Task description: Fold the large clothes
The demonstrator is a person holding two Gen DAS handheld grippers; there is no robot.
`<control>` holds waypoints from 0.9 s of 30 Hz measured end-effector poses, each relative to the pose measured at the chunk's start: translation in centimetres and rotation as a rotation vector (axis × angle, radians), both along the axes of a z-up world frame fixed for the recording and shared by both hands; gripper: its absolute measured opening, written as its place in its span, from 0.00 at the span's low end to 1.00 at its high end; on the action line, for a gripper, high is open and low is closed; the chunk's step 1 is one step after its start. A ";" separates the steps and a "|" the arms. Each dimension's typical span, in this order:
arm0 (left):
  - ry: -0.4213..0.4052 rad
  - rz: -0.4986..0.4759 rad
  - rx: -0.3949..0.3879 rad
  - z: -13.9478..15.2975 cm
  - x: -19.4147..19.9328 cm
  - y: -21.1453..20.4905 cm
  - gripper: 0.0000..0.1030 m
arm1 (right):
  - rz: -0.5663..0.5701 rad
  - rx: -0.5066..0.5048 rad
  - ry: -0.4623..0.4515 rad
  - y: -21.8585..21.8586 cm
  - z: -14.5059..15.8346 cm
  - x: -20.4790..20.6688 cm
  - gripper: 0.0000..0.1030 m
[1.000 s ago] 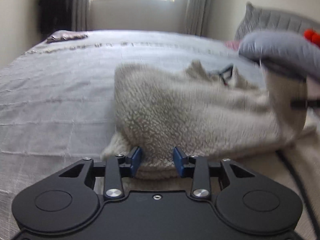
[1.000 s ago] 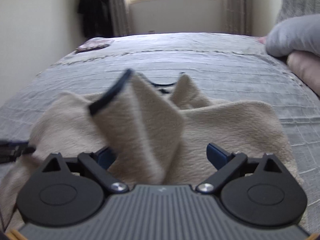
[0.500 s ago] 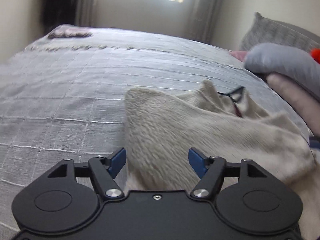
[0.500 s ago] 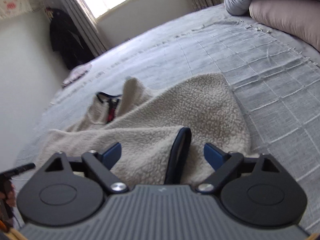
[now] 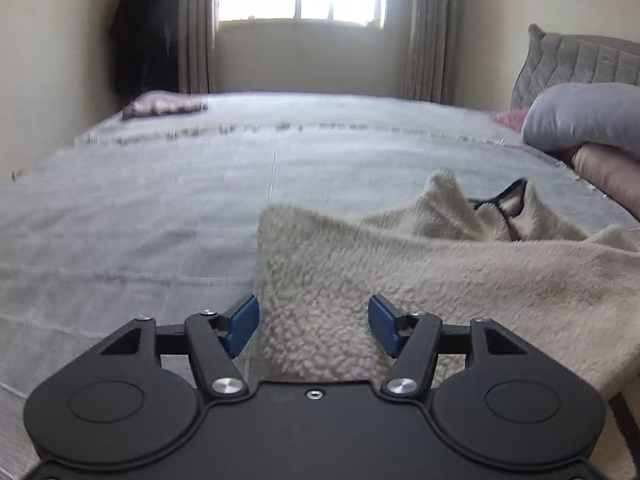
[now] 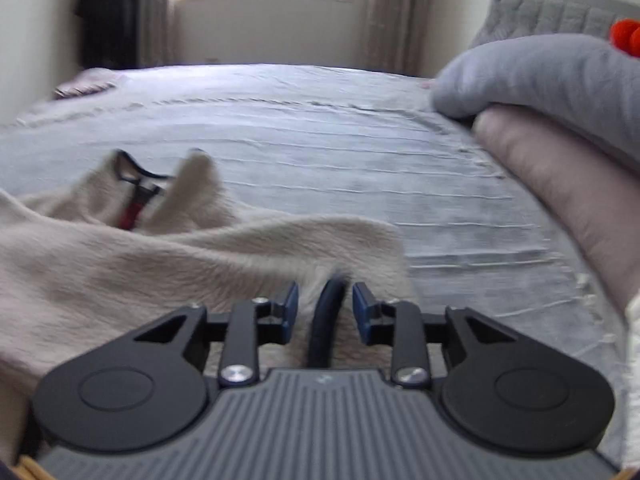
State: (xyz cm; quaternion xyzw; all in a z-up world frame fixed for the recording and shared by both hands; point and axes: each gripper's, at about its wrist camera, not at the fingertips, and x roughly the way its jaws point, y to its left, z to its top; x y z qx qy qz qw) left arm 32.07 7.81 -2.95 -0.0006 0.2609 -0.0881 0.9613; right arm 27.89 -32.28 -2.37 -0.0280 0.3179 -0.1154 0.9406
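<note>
Left claw (image 5: 312, 326) closing, pads apart, cream fleece garment (image 5: 440, 272) corner between them, not pinched. Right claw (image 6: 325, 312) closing around the garment's dark-trimmed cuff (image 6: 326, 320), pads not yet touching. Garment lies on grey bed (image 5: 160, 220); pillows (image 6: 560, 92) beyond the garment.

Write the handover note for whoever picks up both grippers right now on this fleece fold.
Left gripper: fingers closing, apart from the cloth; the cream fleece garment lies between them, not pinched.
Right gripper: fingers closing around the dark-trimmed cuff and fleece, with gaps still showing on both sides, so no firm grip yet.
Things: the garment lies spread on the grey bedspread, collar pointing toward the window, pillows to the right.
Done: the fleece is partly gathered on the bed; how many folds are made cannot be told.
Left: secure both grips, then probably fold and flatten.
</note>
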 end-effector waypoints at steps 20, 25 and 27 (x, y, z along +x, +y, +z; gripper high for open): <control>0.036 -0.064 0.115 -0.8 -2.1 -3.8 0.59 | 0.093 0.036 0.032 2.0 -1.5 -1.6 0.53; 0.063 -0.075 0.063 2.8 -7.5 -2.2 0.78 | 0.105 0.110 0.004 0.3 2.2 -7.3 0.67; 0.077 -0.067 0.028 3.9 -9.7 -1.2 0.81 | 0.099 0.157 0.001 -0.4 3.6 -9.8 0.76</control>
